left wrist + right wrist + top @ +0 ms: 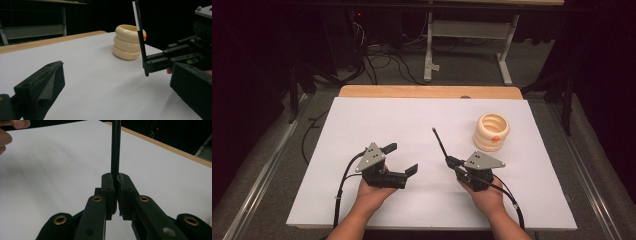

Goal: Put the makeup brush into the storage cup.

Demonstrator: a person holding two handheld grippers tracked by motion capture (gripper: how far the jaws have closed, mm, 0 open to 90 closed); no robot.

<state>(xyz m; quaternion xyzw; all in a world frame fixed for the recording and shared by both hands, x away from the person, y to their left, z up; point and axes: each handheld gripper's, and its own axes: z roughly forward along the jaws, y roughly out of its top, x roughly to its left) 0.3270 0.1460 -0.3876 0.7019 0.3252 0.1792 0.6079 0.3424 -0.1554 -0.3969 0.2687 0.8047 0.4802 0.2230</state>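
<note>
A thin black pen [439,142] sticks up and away from my right gripper [450,161], whose jaws are shut on its lower end. In the right gripper view the pads [108,185] pinch the pen [115,150] upright. The left gripper view shows the pen [139,32] with a white band, its tip just above the white board. My left gripper [401,158] rests to the left, open, with nothing between its jaws [112,92]. A cream ringed holder [491,132] with an orange spot stands at the right rear, beyond the pen.
A white board [362,130] covers the wooden table [427,91]. Table legs and cables lie on the floor beyond the far edge. A person's hands hold both grippers near the front edge.
</note>
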